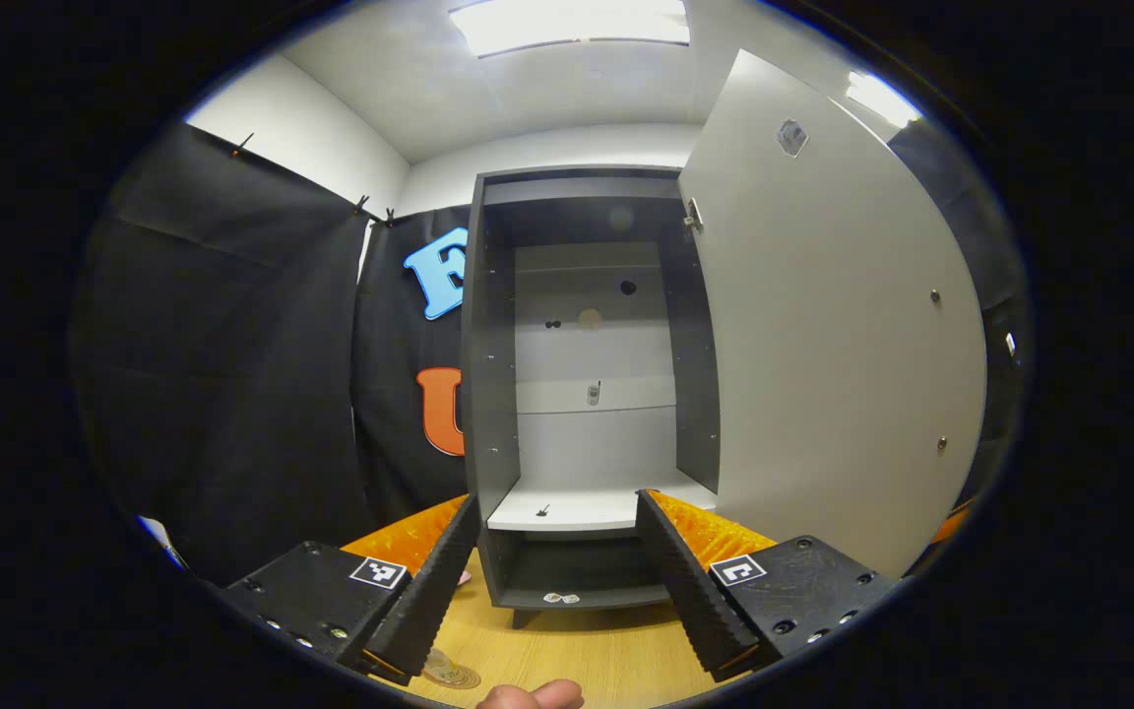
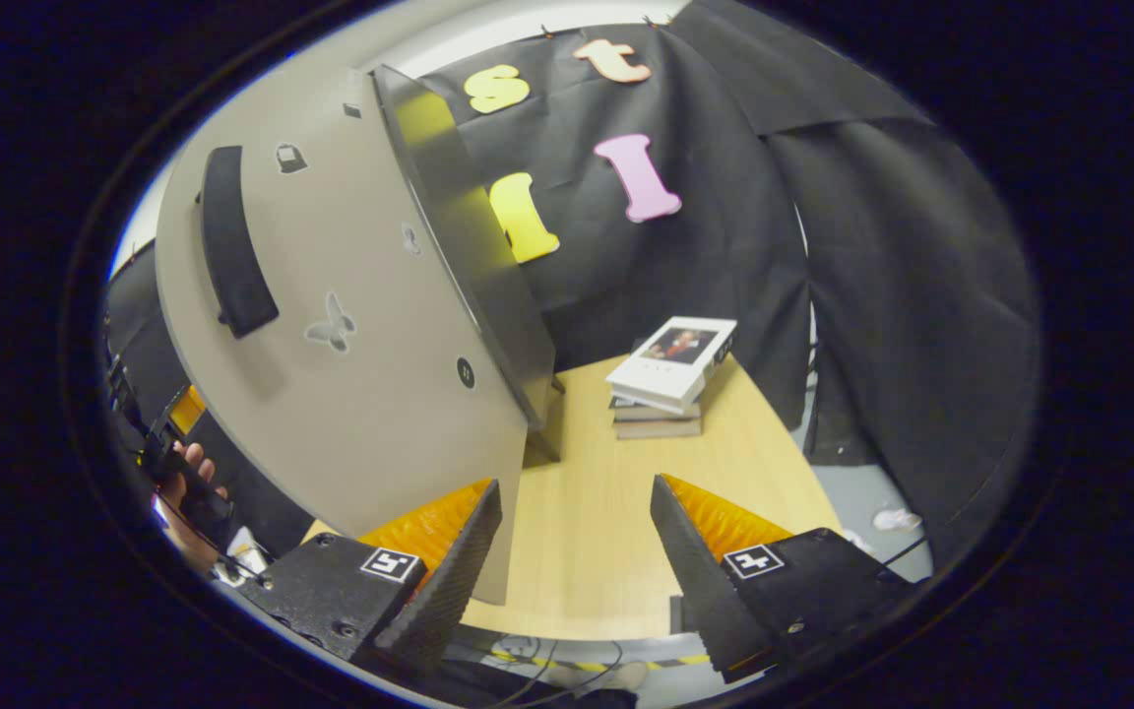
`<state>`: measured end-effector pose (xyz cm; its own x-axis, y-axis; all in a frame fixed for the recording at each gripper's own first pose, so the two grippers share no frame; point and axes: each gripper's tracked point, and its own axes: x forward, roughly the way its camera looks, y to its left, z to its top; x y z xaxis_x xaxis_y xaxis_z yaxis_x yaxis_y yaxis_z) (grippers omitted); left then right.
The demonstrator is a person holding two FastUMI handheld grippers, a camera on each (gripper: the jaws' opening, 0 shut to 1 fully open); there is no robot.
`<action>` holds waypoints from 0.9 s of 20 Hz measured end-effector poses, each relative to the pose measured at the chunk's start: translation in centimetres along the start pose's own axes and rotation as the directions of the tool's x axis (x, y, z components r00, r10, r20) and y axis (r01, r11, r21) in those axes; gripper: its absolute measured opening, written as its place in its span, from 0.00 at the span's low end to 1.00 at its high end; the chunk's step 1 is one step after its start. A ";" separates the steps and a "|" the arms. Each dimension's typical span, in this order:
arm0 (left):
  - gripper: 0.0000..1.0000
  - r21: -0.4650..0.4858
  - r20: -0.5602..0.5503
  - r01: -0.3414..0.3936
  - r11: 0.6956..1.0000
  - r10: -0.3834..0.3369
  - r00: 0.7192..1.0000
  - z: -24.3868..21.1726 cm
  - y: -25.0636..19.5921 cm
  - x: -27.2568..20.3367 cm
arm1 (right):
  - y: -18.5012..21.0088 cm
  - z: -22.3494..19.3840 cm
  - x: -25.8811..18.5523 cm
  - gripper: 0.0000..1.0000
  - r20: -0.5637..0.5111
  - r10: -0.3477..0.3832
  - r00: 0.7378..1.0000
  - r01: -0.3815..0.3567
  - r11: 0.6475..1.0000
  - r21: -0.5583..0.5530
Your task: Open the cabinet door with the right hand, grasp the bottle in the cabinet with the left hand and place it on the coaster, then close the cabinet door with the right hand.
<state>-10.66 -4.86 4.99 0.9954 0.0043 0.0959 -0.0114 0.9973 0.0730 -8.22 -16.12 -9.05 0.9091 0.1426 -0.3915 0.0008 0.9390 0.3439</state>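
Table: light wooden top (image 2: 592, 532), running from centre down to 6 o'clock in the right gripper view; also seen at 6 o'clock in the left gripper view (image 1: 587, 650).
Books: a small stack (image 2: 670, 379) lying flat on the table just right of centre, a white-covered one on top, askew to those below.
Ceiling light: bright panel (image 1: 567, 22) at 12 o'clock in the left gripper view.
Cables: dark loops (image 2: 537, 655) below the table edge at 6 o'clock.
Floor: grey patch (image 2: 867, 502) at 4 o'clock, a crumpled white scrap (image 2: 894, 519) lying on it.
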 end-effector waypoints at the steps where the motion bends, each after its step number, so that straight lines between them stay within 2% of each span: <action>1: 0.96 -0.004 -0.012 0.018 1.000 -0.018 1.000 -0.4 -0.5 0.0 | 0.9 1.7 0.1 0.98 0.027 0.008 1.000 -0.007 0.999 -0.047; 4: 0.96 -0.002 -0.010 0.051 0.999 -0.051 0.999 -1.1 -1.0 0.5 | 4.8 4.6 -0.1 0.98 0.079 0.074 0.994 -0.064 0.991 -0.118; 5: 0.96 -0.002 -0.026 0.051 0.999 -0.051 0.998 -1.6 -0.7 0.8 | 6.0 4.9 0.0 0.98 0.071 0.106 0.992 -0.098 0.989 -0.110; 6: 1.00 -0.003 -0.031 0.055 0.998 -0.055 0.998 -1.9 -0.6 0.8 | 7.8 5.1 0.0 0.96 0.067 0.151 0.986 -0.145 0.985 -0.091; 8: 0.96 -0.006 -0.009 0.051 0.999 -0.051 0.999 -1.4 0.2 0.7 | 9.1 5.8 0.0 0.98 0.070 0.164 0.984 -0.155 0.981 -0.115; 9: 0.96 -0.015 -0.007 0.041 0.999 -0.041 0.999 -1.4 0.9 0.6 | 10.2 5.7 0.0 0.98 0.059 0.190 0.980 -0.179 0.973 -0.145; 11: 0.96 -0.039 -0.016 0.033 0.999 -0.034 0.999 -2.2 1.7 0.5 | 11.4 5.0 0.3 0.95 0.037 0.187 0.982 -0.177 0.966 -0.187; 18: 0.96 -0.044 -0.046 -0.011 0.999 0.009 0.999 -4.2 4.4 0.2 | 16.1 5.3 0.8 0.94 -0.009 0.248 0.969 -0.241 0.933 -0.267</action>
<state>-10.12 -0.20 1.16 0.9986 0.0167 0.0512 -0.0181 0.9994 0.0287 -5.30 -2.53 0.74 0.8770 0.3738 -0.3019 -0.3298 0.9253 0.1873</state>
